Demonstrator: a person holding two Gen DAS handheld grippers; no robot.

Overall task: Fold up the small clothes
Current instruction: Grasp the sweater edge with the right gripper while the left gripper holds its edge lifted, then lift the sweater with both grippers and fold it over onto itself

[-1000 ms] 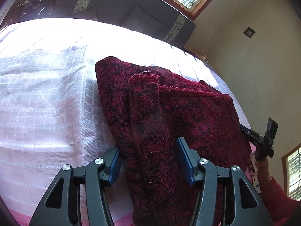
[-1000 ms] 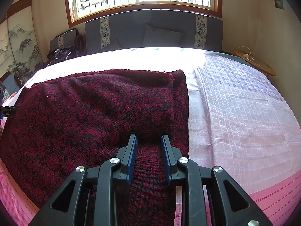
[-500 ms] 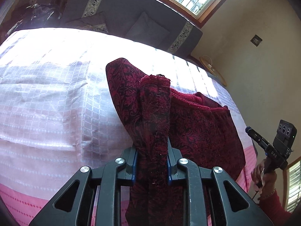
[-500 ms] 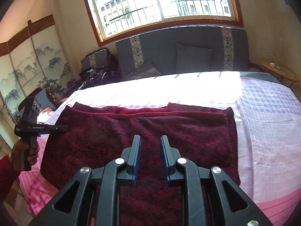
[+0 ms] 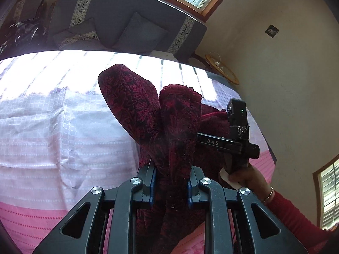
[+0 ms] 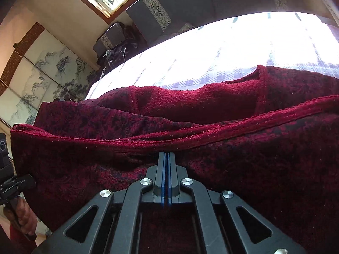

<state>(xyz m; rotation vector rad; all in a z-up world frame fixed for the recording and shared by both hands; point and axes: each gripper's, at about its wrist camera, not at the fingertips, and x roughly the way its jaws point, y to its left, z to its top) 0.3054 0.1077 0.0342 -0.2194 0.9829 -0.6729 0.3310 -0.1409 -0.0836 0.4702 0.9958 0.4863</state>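
Since a second ago the left gripper (image 5: 171, 176) went from straddling the flat red garment (image 5: 169, 127) to clamped on a bunched fold of it and raised, so the cloth now peaks above the pink-and-white bedsheet (image 5: 53, 127). Right gripper (image 6: 166, 158) swung in from the far edge toward the left one; its jaws have just been closing and now meet, blue pads together at the garment's hem. Whether any cloth is pinched between them I can't tell, since the tips sit right against the fabric. In the left view the right gripper's body (image 5: 237, 139) pokes out just behind the lifted fold, its fingers hidden by the cloth, gripped by a hand (image 5: 247, 177) in a red sleeve with a bracelet. Both grippers tilt downward toward the bed. In the right view the left gripper and its hand (image 6: 25, 220) are cut off at the frame's left edge. The garment's lower part is hidden behind the gripper bodies.
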